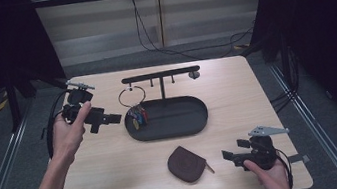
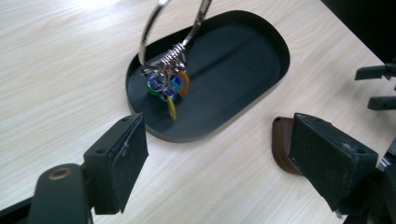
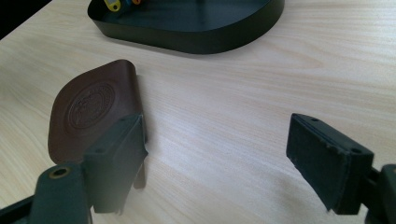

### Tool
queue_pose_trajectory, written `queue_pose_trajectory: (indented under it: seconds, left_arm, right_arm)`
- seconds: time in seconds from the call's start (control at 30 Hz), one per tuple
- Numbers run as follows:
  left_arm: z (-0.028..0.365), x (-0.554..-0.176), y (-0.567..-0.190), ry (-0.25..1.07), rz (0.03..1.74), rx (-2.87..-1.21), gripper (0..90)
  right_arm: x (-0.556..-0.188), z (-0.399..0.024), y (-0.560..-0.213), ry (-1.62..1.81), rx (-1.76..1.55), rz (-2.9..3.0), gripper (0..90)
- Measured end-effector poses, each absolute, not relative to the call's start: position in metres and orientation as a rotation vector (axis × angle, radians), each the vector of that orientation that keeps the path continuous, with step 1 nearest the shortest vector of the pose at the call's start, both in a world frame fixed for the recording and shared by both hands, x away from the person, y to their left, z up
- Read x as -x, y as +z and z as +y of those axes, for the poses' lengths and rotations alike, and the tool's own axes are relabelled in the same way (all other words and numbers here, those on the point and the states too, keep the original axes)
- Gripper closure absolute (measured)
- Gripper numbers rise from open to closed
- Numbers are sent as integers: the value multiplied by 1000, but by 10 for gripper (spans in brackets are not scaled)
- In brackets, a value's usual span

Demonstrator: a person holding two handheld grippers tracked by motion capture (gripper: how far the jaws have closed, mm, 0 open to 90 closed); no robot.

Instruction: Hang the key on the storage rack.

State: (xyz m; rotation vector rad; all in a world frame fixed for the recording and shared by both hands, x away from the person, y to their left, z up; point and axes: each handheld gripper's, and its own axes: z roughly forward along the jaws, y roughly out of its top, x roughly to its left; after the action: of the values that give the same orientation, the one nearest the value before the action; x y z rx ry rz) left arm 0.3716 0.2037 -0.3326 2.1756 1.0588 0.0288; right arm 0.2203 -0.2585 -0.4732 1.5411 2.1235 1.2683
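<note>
Two grippers, both holding nothing right now, so here's the layout using the black oval tray (image 1: 195,120) as the anchor. Biggest thing is the wooden table (image 1: 116,163) under it all; the tray sits about mid-table with a T-shaped stand (image 1: 160,75) rising from its back part. A big metal key ring (image 1: 131,96) hangs from a peg on the stand's left side, and its bunch of colourful keys (image 2: 166,84) dangles down to the tray's left end, resting on the floor or just above it, hard to say. Toward the person from the tray, well apart from it, lies a brown leather pouch (image 1: 187,163). The left gripper (image 1: 109,118) hovers just left of the tray, jaws spread wide with nothing between them, pointing at the keys. The right gripper (image 1: 228,155) rests right of the pouch, jaws also apart and empty. My guess on handling: the ring is stiff, thin and slick metal, so a pinch across the wire could slip or twist, and the keys will swing and rattle since they hang loose. I'd grab the ring low, near where the keys bunch up, then lift it up off the peg. Light stuff overall, nothing fragile.
</note>
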Motion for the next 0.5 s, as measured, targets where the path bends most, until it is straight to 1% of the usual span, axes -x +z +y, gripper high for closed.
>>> queue_pose_trajectory:
  seconds: [0.03, 0.07, 0.13, 0.2, 0.4, 0.43, 0.5]
  left_arm:
    - [204, -370, -334, 39, 1056, -2192, 207]
    - [205, -367, -336, 50, 1058, -2172, 218]
    - [205, -362, -340, 48, 1048, -2163, 221]
    - [205, -356, -345, 83, 1037, -2167, 221]
    - [209, -341, -362, 77, 1030, -2166, 221]
    - [210, -337, -366, 93, 1035, -2170, 221]
    - [211, -333, -372, 77, 1043, -2151, 221]
  right_arm:
    - [-220, -258, -473, 1268, -1542, 2123, 199]
    - [-221, -258, -473, 1267, -1543, 2124, 199]
    - [-221, -258, -473, 1268, -1546, 2124, 199]
    - [-222, -258, -474, 1268, -1545, 2129, 197]
    - [-223, -257, -474, 1274, -1544, 2133, 195]
    - [-223, -257, -474, 1273, -1545, 2134, 194]
    - [-224, -257, -474, 1273, -1550, 2129, 183]
